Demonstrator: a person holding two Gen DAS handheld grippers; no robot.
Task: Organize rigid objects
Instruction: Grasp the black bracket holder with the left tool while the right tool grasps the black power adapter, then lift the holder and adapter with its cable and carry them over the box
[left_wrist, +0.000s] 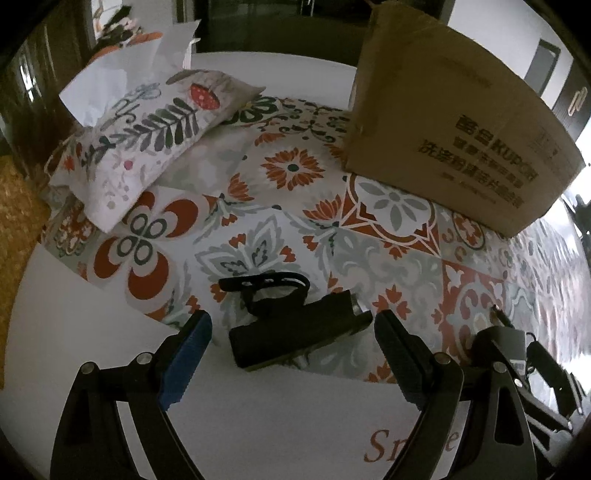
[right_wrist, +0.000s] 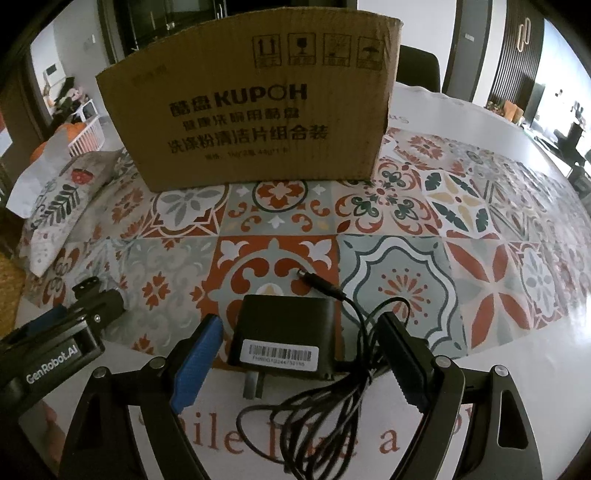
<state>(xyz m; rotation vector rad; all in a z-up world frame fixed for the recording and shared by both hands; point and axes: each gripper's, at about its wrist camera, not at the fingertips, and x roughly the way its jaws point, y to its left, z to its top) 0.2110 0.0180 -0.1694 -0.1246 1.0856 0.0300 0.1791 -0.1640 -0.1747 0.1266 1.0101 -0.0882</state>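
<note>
A black block-shaped device with a strap (left_wrist: 295, 325) lies on the patterned tablecloth (left_wrist: 295, 166). My left gripper (left_wrist: 291, 354) is open, its fingers on either side of the device and not touching it. A black power adapter with a barcode label (right_wrist: 284, 336) lies with its tangled cable (right_wrist: 332, 398) trailing right. My right gripper (right_wrist: 303, 358) is open around the adapter, with the cable across its right finger (right_wrist: 406, 358). A brown cardboard box (right_wrist: 251, 110) stands upright behind; it also shows in the left wrist view (left_wrist: 454, 122).
A floral cushion (left_wrist: 147, 140) lies at the left with white paper (left_wrist: 110, 85) behind it. The left gripper's body (right_wrist: 48, 354) shows at the left of the right wrist view. The adapter (left_wrist: 509, 343) shows at the right of the left wrist view.
</note>
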